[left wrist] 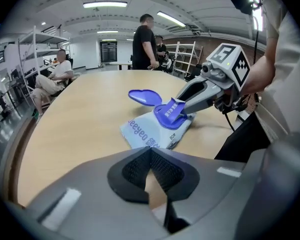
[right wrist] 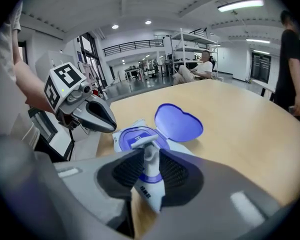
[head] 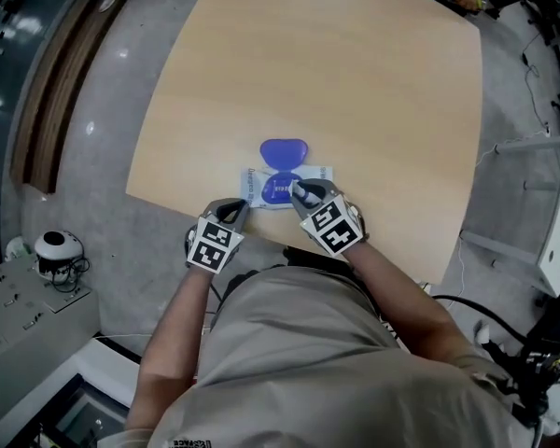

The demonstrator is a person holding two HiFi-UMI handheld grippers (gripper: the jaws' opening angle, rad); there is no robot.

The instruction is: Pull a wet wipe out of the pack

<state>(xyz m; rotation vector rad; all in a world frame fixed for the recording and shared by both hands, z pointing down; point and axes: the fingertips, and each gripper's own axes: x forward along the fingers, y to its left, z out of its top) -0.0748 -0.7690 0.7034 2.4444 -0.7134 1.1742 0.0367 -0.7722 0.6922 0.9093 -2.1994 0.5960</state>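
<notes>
Right gripper view | right gripper (right wrist: pixel 149 156) fingers pinch seal sticker (right wrist: pixel 149 186) of wet wipe pack (right wrist: pixel 127 135) | left gripper (left wrist: pixel 150 154) fingers closed, empty, beside pack | risk: unheld pack lifts with sticker

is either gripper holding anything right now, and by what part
The right hand-held gripper pinches the blue seal flap by its free edge, lifted off the wet wipe pack. The left hand-held gripper holds nothing.
</notes>
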